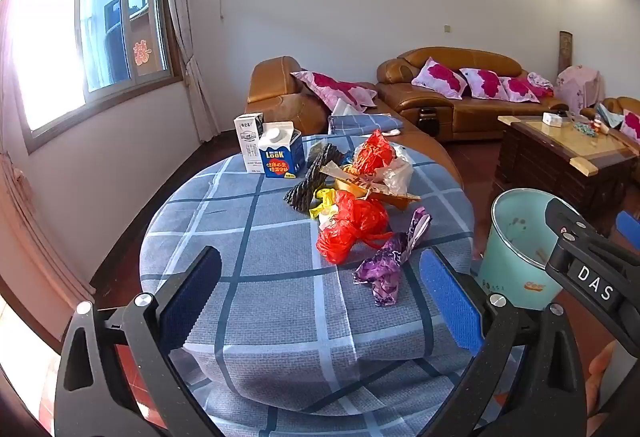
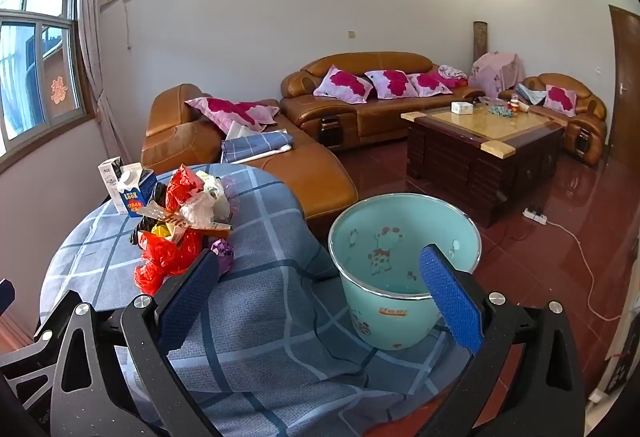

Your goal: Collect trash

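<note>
Both my hand-held grippers (image 1: 320,301) (image 2: 320,301) gaped wide, empty; the near purple wrapper (image 1: 390,263) could slip off the table (image 1: 248,277), missing the bin (image 2: 404,261).

left gripper (image 1: 320,301) wide apart, right gripper (image 2: 320,297) likewise

Left gripper (image 1: 320,301) and right gripper (image 2: 320,301): black speckled frames, silver screws, blue ridged pads (image 1: 450,301); white "DAS" lettering (image 1: 595,283) on the right gripper's black arm
</note>
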